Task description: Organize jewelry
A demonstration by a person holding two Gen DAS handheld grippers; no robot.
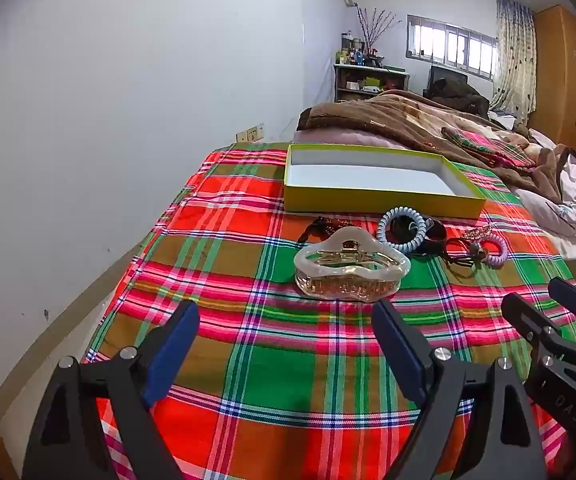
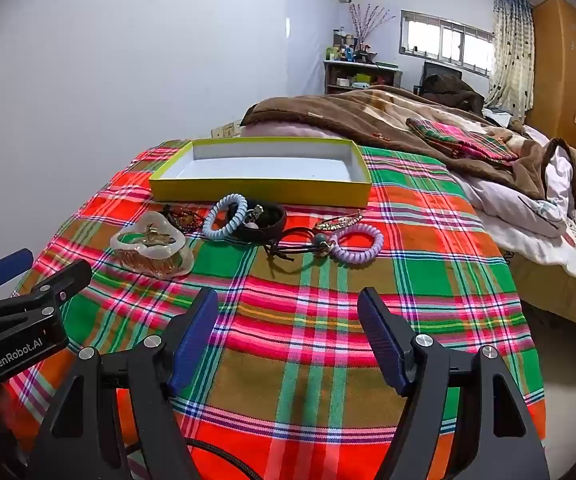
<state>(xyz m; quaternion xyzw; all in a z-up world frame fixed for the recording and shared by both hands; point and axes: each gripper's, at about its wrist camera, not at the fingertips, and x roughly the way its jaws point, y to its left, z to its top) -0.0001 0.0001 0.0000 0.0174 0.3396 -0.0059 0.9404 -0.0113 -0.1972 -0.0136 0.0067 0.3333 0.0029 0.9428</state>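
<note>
Dark bracelet (image 2: pixel 262 222) (perhaps leather) half-hidden

Look at the right wrist view and you can read "GenRobot.AI" in white letters on the black body of your left gripper (image 2: pixel 28 276), at the left edge. In the left wrist view, your right gripper (image 1: pixel 543 300) carries faint raised letters that look like "DAS". No other writing is legible to you here.
</note>
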